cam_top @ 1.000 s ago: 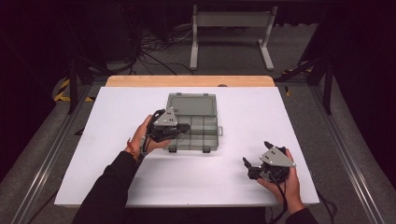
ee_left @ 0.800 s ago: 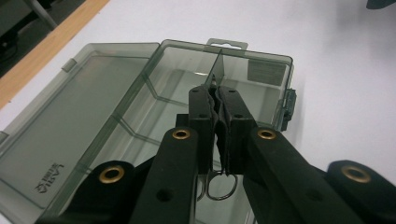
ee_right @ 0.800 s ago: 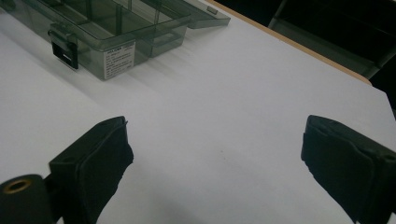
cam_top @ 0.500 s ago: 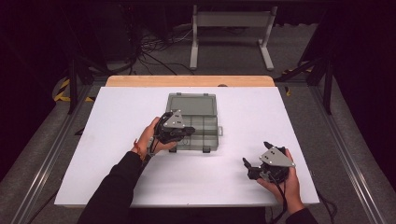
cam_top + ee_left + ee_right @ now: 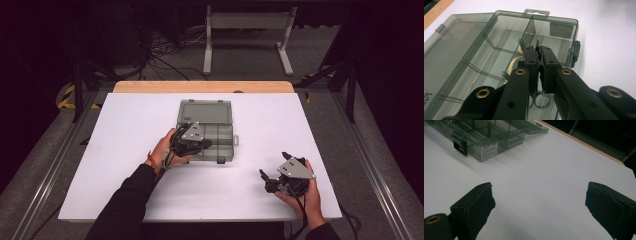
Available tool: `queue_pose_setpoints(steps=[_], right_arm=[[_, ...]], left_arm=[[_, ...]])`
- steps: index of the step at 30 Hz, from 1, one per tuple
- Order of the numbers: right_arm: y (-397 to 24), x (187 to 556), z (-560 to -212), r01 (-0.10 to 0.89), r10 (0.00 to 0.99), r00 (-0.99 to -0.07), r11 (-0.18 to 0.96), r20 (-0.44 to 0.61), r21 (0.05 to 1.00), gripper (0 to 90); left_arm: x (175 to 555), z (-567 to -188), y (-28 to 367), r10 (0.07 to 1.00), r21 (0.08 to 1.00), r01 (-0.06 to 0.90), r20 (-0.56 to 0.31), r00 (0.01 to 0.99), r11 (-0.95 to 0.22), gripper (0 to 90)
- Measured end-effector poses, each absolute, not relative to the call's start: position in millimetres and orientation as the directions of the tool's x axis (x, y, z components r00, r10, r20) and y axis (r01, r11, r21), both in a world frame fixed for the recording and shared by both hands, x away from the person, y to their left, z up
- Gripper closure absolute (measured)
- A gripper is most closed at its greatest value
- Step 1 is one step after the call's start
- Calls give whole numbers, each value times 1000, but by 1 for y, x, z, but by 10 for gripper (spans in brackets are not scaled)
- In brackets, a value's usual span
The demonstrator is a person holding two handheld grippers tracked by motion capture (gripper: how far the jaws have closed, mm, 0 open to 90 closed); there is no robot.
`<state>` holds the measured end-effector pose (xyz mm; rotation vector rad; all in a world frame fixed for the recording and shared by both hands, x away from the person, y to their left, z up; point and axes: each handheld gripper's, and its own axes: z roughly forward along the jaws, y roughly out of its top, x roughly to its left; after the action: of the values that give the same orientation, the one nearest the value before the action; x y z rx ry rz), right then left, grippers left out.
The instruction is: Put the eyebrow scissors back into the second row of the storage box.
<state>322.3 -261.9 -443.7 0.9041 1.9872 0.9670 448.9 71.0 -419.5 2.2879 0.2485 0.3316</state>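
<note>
A small metal clip (image 5: 539,100), thin bent wire with a loop hanging below the pads, is pinched between the closed jaws of the left gripper (image 5: 538,51); it hangs over the open compartments of the smoke-grey plastic organiser box (image 5: 499,50), near the latch end; what else the pads hide of it I cannot tell; it looks light, stiff and slick, so the hold belongs on its flat upper part, as now, and a slack grip would probably let it twist or drop; the box itself seems light and hard, its thin dividers (image 5: 527,32) likely to flex if knocked, its lid (image 5: 205,111) lying open and flat toward the far side of the white table (image 5: 125,150); in the high view the left gripper (image 5: 192,142) sits over the box's near-left part; well apart, near the table's front right, the right gripper (image 5: 274,176) rests in the hand with its jaws wide and nothing between them, the box's latch (image 5: 459,143) beyond.
</note>
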Motion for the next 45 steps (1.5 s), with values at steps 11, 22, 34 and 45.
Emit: queue_pose_setpoints(steps=[11, 22, 34, 45], right_arm=[[-262, 322, -444, 268, 822, -480, 468, -304, 842, 83], [-261, 321, -443, 264, 825, -478, 463, -302, 846, 83], [-261, 321, -443, 265, 824, -479, 464, -302, 846, 83], [-260, 321, -443, 264, 823, -479, 465, -304, 845, 83]], left_arm=[[448, -421, 72, 302, 759, 88, 148, 942, -646, 824], [440, -409, 82, 321, 788, 53, 188, 928, -614, 816], [428, -399, 101, 365, 814, 11, 248, 897, -581, 770], [421, -397, 115, 407, 825, -4, 282, 868, -565, 619]])
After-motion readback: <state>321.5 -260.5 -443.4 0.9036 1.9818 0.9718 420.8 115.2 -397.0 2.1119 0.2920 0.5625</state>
